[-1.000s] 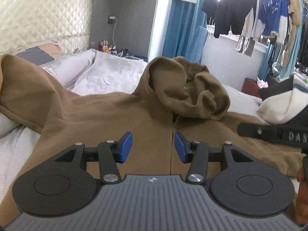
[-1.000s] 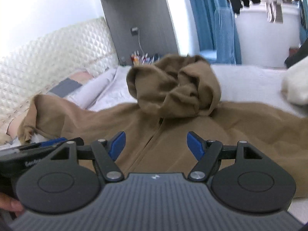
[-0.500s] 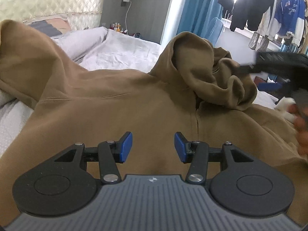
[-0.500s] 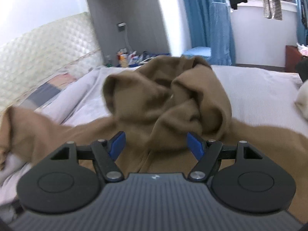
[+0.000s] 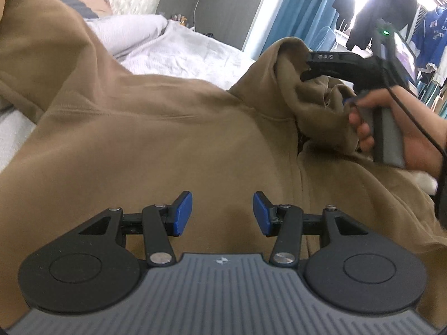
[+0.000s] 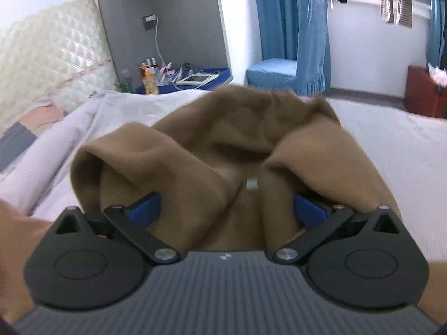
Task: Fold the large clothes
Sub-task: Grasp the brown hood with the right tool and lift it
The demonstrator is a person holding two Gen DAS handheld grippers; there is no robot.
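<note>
One brown hoodie (image 5: 167, 139) lies spread across the bed (image 6: 391, 145), its bunched hood (image 6: 218, 150) raised at the collar. Right gripper (image 6: 226, 209) sits pushed into the hood, blue pads wide apart with fabric between them, not clamped. Left gripper (image 5: 222, 213) hovers over the chest, jaws apart, holding nothing. Blue chair (image 6: 293, 61) stands beyond the bed.
</note>
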